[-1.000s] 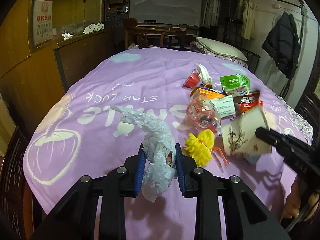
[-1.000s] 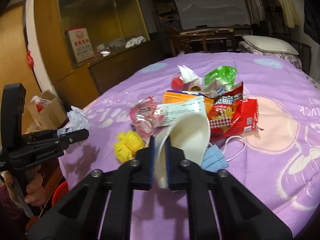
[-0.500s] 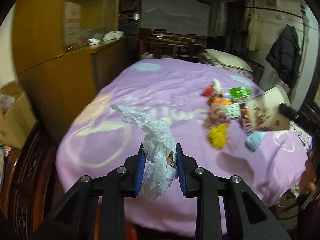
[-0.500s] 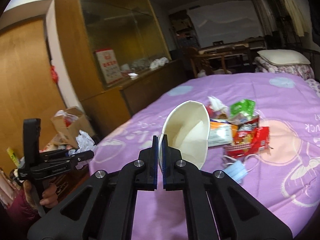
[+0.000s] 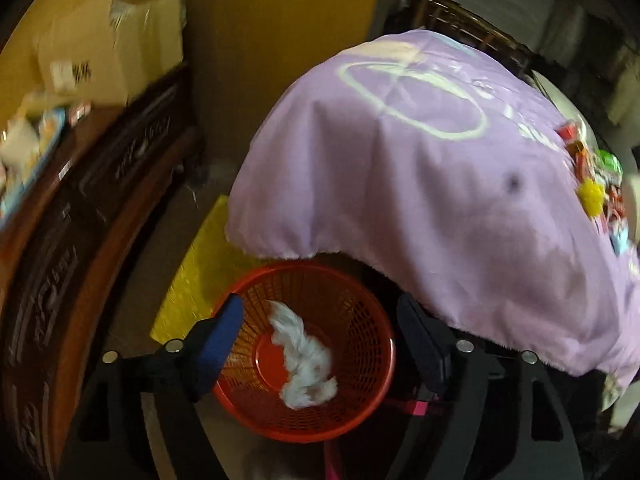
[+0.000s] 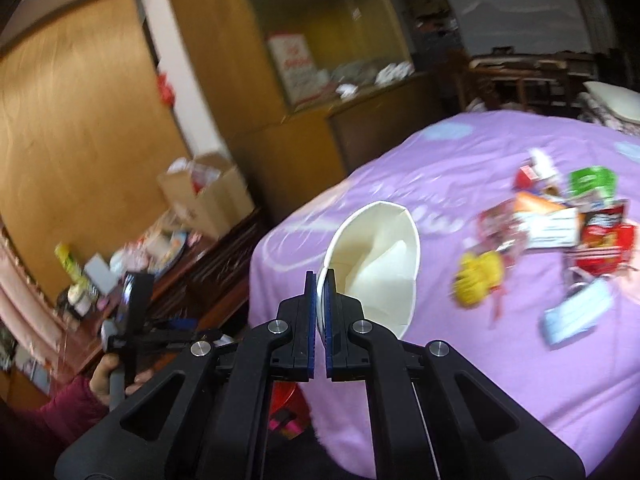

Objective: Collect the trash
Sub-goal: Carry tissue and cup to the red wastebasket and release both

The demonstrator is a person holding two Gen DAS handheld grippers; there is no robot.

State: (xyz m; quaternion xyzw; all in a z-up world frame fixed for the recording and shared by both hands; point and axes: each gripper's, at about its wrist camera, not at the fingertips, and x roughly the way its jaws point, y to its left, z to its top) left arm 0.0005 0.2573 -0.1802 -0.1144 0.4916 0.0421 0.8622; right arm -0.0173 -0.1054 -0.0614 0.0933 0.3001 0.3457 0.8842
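My left gripper [image 5: 320, 334] is open above a red mesh basket [image 5: 360, 412] on the floor by the bed's corner. A crumpled white plastic bag [image 5: 306, 360] is in the basket, free of the fingers. My right gripper [image 6: 320, 296] is shut on the rim of a white paper cup [image 6: 380, 256], held above the bed's edge. More trash lies on the purple bedspread [image 6: 460, 320]: a yellow pompom [image 6: 478, 276], red snack packets [image 6: 600, 240], a green packet [image 6: 592, 180] and a blue face mask [image 6: 576, 316]. The left gripper also shows in the right wrist view [image 6: 208, 334].
A dark carved wooden cabinet [image 5: 80, 220] stands left of the basket, with a cardboard box [image 6: 208, 196] and clutter on top. A yellow mat [image 5: 192, 276] lies on the floor beside the basket. Wooden wardrobes [image 6: 80, 120] line the wall.
My left gripper has swung down from over the bed to the basket, opened and let go of the white plastic bag. My right gripper has carried the cup leftward toward the bed's edge.
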